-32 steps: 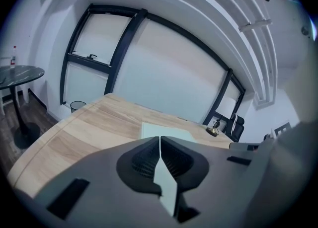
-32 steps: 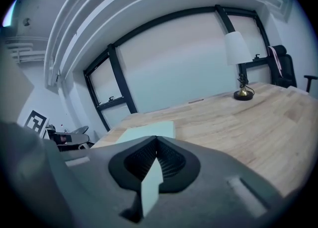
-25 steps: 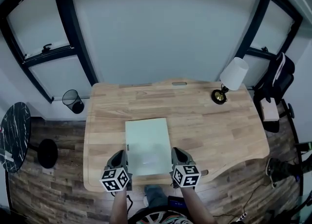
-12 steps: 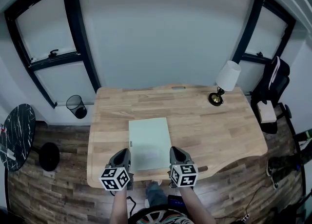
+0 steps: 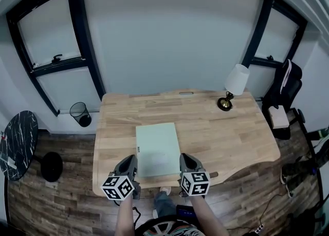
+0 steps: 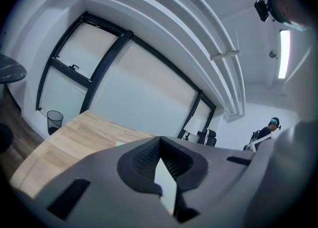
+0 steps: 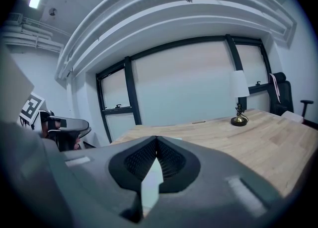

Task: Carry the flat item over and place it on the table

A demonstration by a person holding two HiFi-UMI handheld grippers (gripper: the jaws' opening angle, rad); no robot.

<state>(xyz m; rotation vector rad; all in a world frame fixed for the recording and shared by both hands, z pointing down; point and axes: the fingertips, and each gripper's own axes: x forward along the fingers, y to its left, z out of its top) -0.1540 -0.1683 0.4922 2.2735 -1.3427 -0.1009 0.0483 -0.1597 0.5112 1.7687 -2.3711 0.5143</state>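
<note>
Two grippers are at the near edge of the worktop (image 5: 226,137). The left gripper (image 5: 130,159) and right gripper (image 5: 184,157) each have their jaws pressed fully together, clamping nothing (only a pale sliver shows through the gap behind the pads). Between them the flat item (image 5: 157,147), a pale green sheet, lies on the wood, its near corners just beside the jaw tips. Farther back a lamp (image 5: 232,90) stands at the right rear corner, and a wastebasket (image 5: 80,112) sits on the floor beyond the left.
</note>
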